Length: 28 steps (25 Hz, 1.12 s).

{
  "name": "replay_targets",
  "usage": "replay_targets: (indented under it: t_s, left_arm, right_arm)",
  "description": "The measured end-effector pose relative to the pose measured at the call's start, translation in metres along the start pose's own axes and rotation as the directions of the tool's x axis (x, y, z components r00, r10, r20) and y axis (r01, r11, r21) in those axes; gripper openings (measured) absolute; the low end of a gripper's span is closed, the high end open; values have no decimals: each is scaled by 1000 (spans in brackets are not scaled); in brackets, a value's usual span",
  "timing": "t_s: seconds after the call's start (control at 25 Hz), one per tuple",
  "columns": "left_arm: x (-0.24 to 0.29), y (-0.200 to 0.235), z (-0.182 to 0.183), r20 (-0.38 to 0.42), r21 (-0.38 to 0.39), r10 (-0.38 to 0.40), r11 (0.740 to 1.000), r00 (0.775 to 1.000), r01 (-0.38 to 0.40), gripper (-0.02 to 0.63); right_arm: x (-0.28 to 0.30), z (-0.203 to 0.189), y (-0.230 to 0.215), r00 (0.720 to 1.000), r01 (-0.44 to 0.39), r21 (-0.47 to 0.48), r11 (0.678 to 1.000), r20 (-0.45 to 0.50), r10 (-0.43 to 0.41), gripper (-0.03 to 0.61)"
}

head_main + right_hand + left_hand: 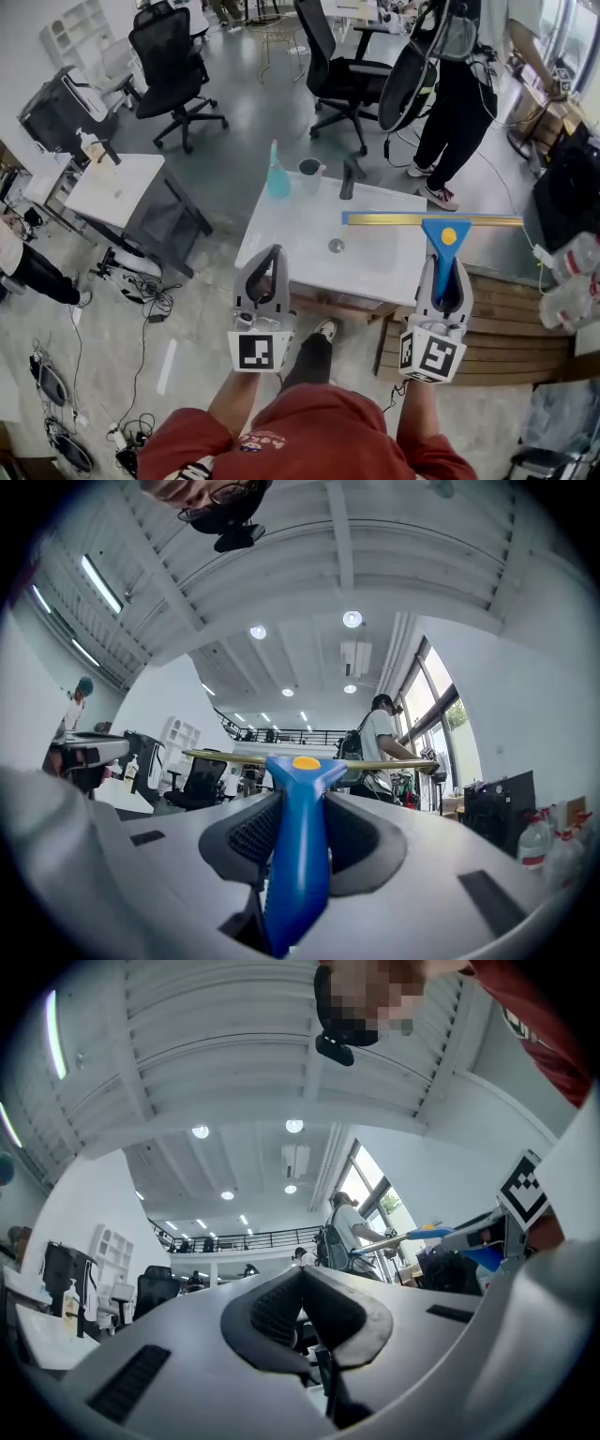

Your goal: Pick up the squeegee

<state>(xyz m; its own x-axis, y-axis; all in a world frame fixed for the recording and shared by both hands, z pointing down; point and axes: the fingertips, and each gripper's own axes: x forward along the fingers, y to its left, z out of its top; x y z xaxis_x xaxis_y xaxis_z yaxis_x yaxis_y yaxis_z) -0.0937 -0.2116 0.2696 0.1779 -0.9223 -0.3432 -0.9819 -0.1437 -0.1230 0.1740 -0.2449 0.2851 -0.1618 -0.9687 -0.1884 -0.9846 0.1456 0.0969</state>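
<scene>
The squeegee (pixel 444 233) has a blue handle and a long brass-coloured blade lying crosswise, lifted above the white table (pixel 375 267). My right gripper (pixel 448 269) is shut on the blue handle. In the right gripper view the squeegee handle (pixel 298 855) runs up between the dark pads, and the blade spans the view beyond them. My left gripper (pixel 273 257) hangs to the left at about the same height, shut with nothing in it. In the left gripper view the left gripper (pixel 301 1282) has its pads touching, and the squeegee (pixel 422 1234) shows at the right.
On the table stand a teal spray bottle (pixel 277 174), a cup (pixel 310 174), a dark tool (pixel 350 177) and a small metal disc (pixel 336 246). Behind are office chairs (pixel 173 66) and a standing person (pixel 464 94). A second white table (pixel 112 187) is left; wooden slats (pixel 506 328) right.
</scene>
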Motion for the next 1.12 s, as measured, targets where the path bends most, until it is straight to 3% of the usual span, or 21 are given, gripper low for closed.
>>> replay_targets:
  t_s: [1.12]
  left_arm:
    - [-3,-10,-4,-16,-22,-7,1000,1000,7,15]
  right_arm:
    - [-8,-4,-5,1000,6,-6,1000,-16,-7,144]
